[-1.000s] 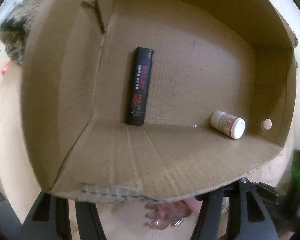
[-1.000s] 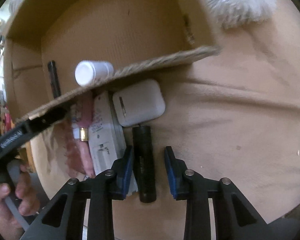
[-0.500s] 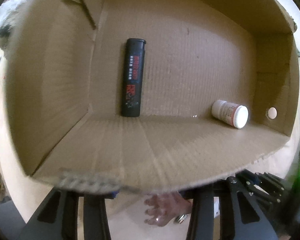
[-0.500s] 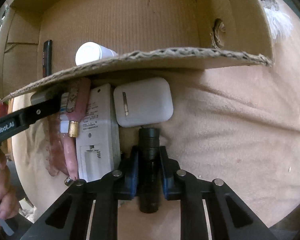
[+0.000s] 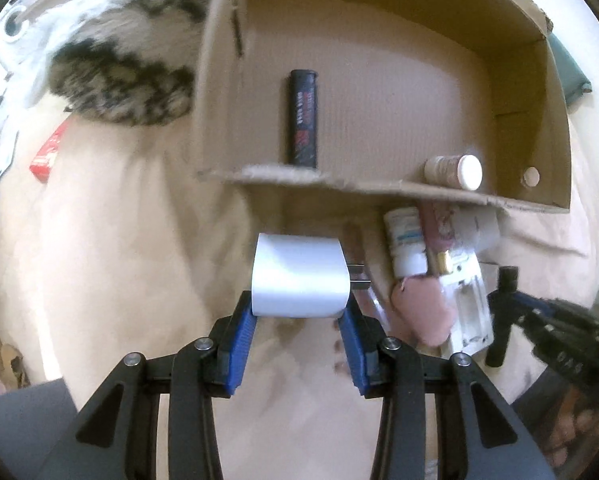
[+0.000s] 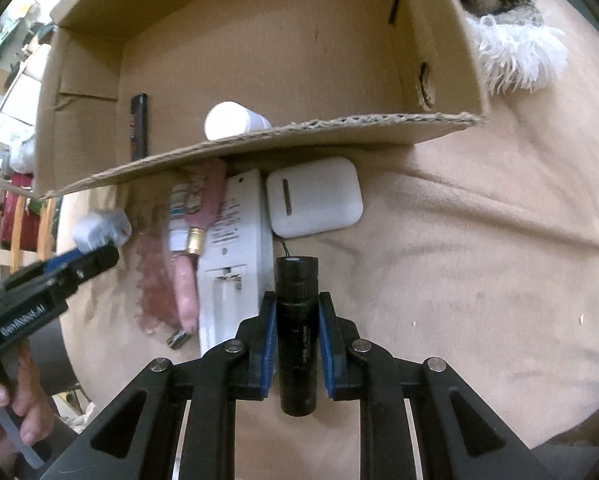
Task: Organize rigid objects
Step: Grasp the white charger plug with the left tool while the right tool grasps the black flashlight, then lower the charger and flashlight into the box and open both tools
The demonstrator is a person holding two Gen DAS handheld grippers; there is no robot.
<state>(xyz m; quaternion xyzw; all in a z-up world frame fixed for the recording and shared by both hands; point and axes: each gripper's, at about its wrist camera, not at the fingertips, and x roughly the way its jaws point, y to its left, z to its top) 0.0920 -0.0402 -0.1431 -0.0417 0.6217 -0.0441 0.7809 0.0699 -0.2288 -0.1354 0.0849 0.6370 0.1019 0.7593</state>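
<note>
Beside a corrugated cardboard box (image 6: 259,40) on beige cloth, the left gripper (image 5: 299,320) clamped a smooth white charger cube (image 5: 299,280), while the right gripper (image 6: 297,312) squeezed a ribbed black flashlight (image 6: 297,320).

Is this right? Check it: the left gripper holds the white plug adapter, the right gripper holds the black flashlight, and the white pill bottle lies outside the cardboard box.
One error: the white pill bottle lies inside the cardboard box, against its near wall, as the left wrist view shows. The rest stands: left gripper holds the white plug adapter, right gripper the black flashlight.
</note>
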